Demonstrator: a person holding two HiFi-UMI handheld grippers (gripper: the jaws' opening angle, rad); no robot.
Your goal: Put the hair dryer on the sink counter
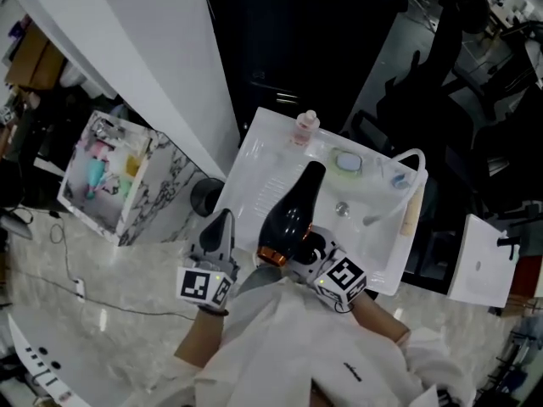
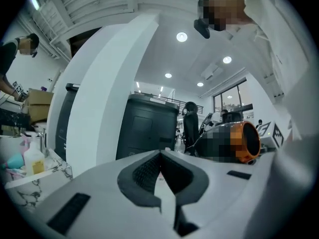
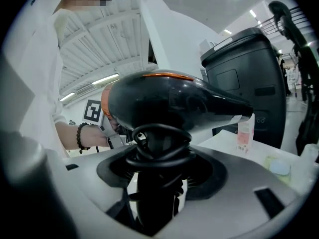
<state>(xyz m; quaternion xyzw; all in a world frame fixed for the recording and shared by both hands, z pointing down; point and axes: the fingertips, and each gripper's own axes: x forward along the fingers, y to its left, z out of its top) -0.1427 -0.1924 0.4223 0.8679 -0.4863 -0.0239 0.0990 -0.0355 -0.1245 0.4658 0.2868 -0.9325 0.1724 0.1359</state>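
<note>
A black hair dryer (image 1: 293, 210) with an orange rear ring hangs over the near left part of the white sink counter (image 1: 263, 155). My right gripper (image 1: 307, 246) is shut on its handle, where the black cord is coiled. In the right gripper view the hair dryer (image 3: 169, 101) fills the middle, nozzle pointing right, above the right gripper (image 3: 158, 183). My left gripper (image 1: 222, 225) sits just left of the dryer, at the counter's near left edge. In the left gripper view the left gripper (image 2: 160, 176) has its jaws together with nothing between them, and the hair dryer's orange ring (image 2: 247, 142) shows at right.
A pink bottle (image 1: 305, 128), a green soap dish (image 1: 347, 162) and a white faucet (image 1: 407, 164) stand on the counter's far side. A white pillar (image 1: 153, 49) and a marble-patterned shelf (image 1: 110, 176) stand left. A dark bin (image 1: 206, 195) sits by the counter; a white box (image 1: 484, 265) sits right.
</note>
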